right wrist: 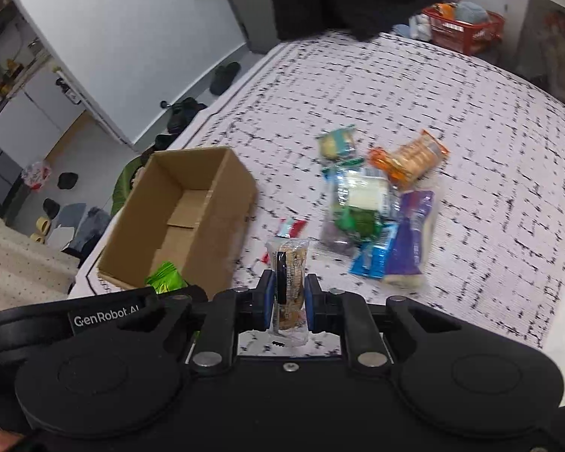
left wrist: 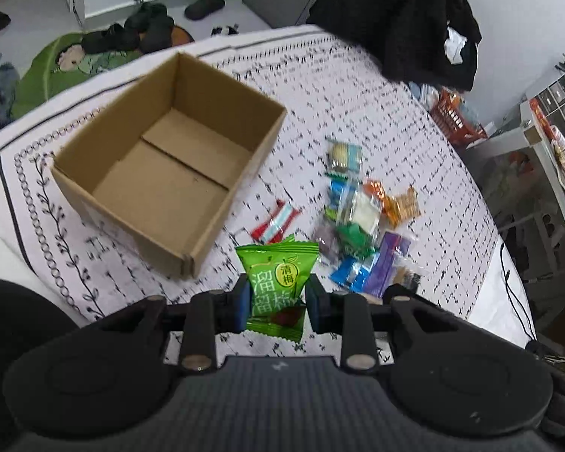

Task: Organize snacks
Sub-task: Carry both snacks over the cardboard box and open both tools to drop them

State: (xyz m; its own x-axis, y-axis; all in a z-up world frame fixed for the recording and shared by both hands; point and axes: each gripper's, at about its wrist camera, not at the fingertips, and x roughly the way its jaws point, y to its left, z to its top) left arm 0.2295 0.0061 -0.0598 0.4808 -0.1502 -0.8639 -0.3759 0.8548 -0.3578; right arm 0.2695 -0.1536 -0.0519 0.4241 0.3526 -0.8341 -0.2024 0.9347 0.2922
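My left gripper (left wrist: pixel 277 293) is shut on a green plum-candy packet (left wrist: pixel 277 278), held above the table near the front right corner of an open, empty cardboard box (left wrist: pixel 169 173). My right gripper (right wrist: pixel 288 293) is shut on a clear-wrapped snack bar (right wrist: pixel 288 278), held above the table right of the box (right wrist: pixel 184 218). The green packet (right wrist: pixel 165 277) and the left gripper's body show at the lower left of the right wrist view. A pile of several wrapped snacks (left wrist: pixel 361 222) (right wrist: pixel 373 211) lies on the cloth to the right of the box. A red-and-white packet (left wrist: pixel 277 222) (right wrist: pixel 292 228) lies between box and pile.
The table wears a white cloth with black dashes (left wrist: pixel 358 94) (right wrist: pixel 471 132). A dark garment (left wrist: pixel 395 11) hangs at the far edge. A red basket (left wrist: pixel 455 120) (right wrist: pixel 467 30) stands beyond the table. Shoes and a green mat (left wrist: pixel 75 60) lie on the floor.
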